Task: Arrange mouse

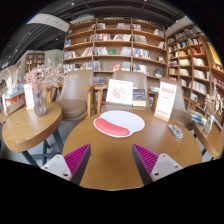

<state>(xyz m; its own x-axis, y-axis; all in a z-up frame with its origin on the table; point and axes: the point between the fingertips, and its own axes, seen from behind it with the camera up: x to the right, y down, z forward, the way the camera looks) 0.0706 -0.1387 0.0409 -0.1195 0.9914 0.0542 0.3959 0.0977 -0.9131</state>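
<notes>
A round white mouse pad (pixel 119 123) with a pink wrist rest lies on the round wooden table (pixel 110 160), just beyond my fingers. A small grey object (pixel 175 131), which looks like the mouse, lies on the table to the right of the pad, near the table's right rim. My gripper (pixel 112 156) is open above the near part of the table. Its pink pads (pixel 77 157) stand wide apart with only bare wood between them. It holds nothing.
Two white standing cards (pixel 120 92) (pixel 166 100) and a book (pixel 139 97) stand at the table's far side. A second wooden table (pixel 25 128) with a vase of flowers (pixel 38 95) is to the left. Chairs (pixel 75 95) and bookshelves (pixel 115 45) stand behind.
</notes>
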